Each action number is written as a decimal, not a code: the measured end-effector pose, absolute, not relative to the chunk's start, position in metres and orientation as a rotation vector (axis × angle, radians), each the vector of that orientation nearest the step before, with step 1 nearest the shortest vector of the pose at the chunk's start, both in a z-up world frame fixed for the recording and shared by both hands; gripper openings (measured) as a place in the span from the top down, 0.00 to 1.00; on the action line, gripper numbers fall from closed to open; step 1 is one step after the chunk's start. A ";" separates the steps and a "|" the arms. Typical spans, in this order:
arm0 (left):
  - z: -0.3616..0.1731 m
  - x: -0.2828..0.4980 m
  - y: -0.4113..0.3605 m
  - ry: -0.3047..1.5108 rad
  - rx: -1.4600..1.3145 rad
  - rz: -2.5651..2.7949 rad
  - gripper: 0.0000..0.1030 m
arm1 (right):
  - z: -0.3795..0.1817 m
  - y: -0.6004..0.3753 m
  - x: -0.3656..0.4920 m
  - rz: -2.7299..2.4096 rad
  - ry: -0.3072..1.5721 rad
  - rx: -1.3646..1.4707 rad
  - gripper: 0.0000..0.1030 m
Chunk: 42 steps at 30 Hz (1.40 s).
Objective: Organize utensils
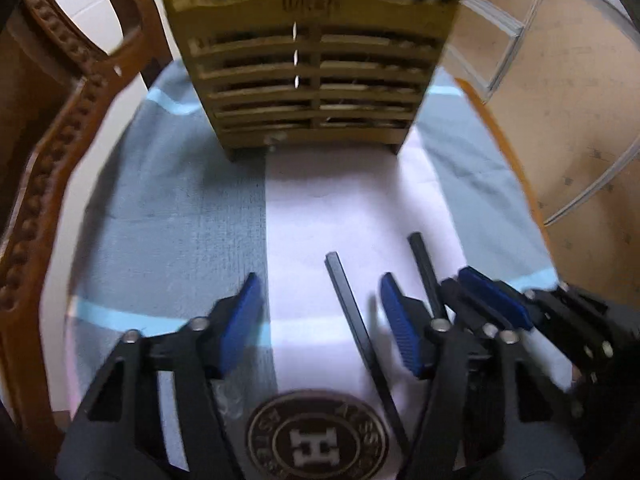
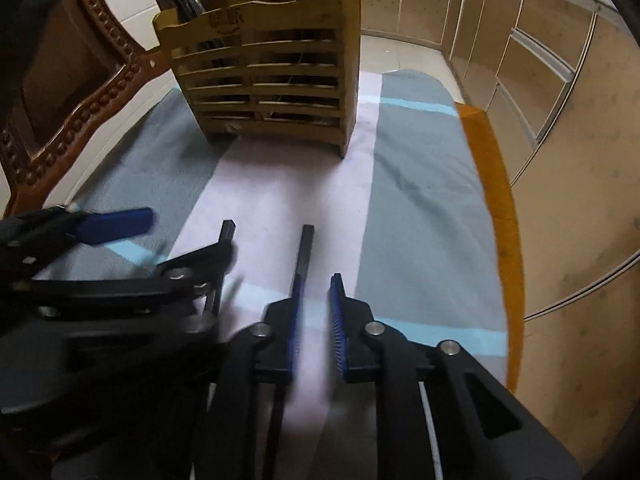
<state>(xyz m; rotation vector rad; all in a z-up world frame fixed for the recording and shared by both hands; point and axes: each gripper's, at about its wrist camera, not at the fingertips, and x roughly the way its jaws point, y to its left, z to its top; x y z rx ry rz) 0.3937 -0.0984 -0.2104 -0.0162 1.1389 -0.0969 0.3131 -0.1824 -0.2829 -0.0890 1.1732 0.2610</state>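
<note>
Two black chopsticks lie on the striped cloth in front of a slatted wooden utensil holder (image 1: 312, 80) (image 2: 264, 80) that has dark utensils standing in it. My left gripper (image 1: 320, 280) (image 2: 172, 240) is open low over the cloth. One chopstick (image 1: 352, 320) (image 2: 227, 232) lies between its blue pads, nearer the right pad, and neither pad touches it. My right gripper (image 2: 317, 280) (image 1: 468, 280) stands close beside it with only a narrow gap between its pads. The other chopstick (image 2: 306, 248) (image 1: 424, 268) runs along and under its left finger, and white cloth shows in the gap.
A carved brown wooden chair (image 1: 60, 140) (image 2: 80, 92) stands at the left. The grey, white and light-blue cloth (image 2: 420, 200) covers the table, whose orange edge (image 2: 500, 200) shows at the right. Beige cabinets (image 2: 540, 80) lie beyond. A round brown logo (image 1: 316, 436) is printed on the cloth.
</note>
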 end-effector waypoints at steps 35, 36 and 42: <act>-0.001 0.280 0.004 0.493 -0.082 -0.183 0.94 | -0.205 -0.190 0.316 0.303 1.017 0.042 0.93; -0.001 0.280 0.005 0.496 -0.077 -0.180 0.94 | -0.189 -0.196 0.308 0.298 0.984 0.047 0.93; -0.007 0.286 0.007 0.496 -0.074 -0.177 0.94 | -0.115 -0.214 0.265 0.285 0.821 0.097 0.93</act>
